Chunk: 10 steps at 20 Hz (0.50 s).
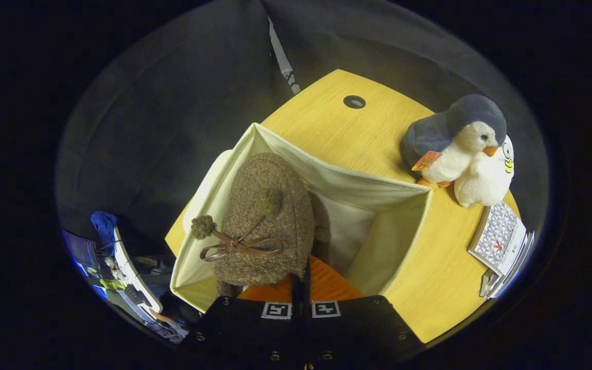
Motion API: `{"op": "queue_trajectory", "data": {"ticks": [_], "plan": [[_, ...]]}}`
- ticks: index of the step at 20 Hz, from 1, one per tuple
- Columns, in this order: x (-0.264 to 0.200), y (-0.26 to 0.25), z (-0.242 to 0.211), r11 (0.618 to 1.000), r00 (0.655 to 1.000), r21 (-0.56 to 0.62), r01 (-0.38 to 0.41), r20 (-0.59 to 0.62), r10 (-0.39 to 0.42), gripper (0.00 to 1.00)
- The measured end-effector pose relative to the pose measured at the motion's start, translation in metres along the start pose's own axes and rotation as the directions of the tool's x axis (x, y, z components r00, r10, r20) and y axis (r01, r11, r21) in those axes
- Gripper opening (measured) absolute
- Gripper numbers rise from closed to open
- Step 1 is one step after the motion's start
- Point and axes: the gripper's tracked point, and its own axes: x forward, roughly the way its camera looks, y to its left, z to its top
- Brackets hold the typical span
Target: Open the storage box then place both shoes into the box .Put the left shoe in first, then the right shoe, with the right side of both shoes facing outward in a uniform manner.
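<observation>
Brown fuzzy shoe – cream box – yellow wood-grain table.

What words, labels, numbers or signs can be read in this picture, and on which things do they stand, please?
No text here is readable.
Penguin toy, orange tag: print too small.
Booklets: patterned cover, print blurred.
Gripper, shut on the brown shoe over the storage box: two square markers, no words.
</observation>
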Motion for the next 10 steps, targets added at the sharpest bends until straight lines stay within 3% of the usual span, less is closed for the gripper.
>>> {"op": "queue_trajectory", "data": {"ticks": [4, 5, 6, 10], "plan": [[0.014, 0.006, -0.002, 1.000, 1.000, -0.002, 0.006, -0.016, -0.006, 0.00], [0.014, 0.011, -0.004, 1.000, 1.000, 0.014, -0.010, -0.010, 0.010, 0.06], [0.011, 0.012, -0.004, 1.000, 1.000, 0.019, -0.016, 0.012, 0.015, 0.13], [-0.054, 0.009, 0.011, 0.999, 0.981, 0.038, -0.016, 0.191, 0.009, 0.68]]}}
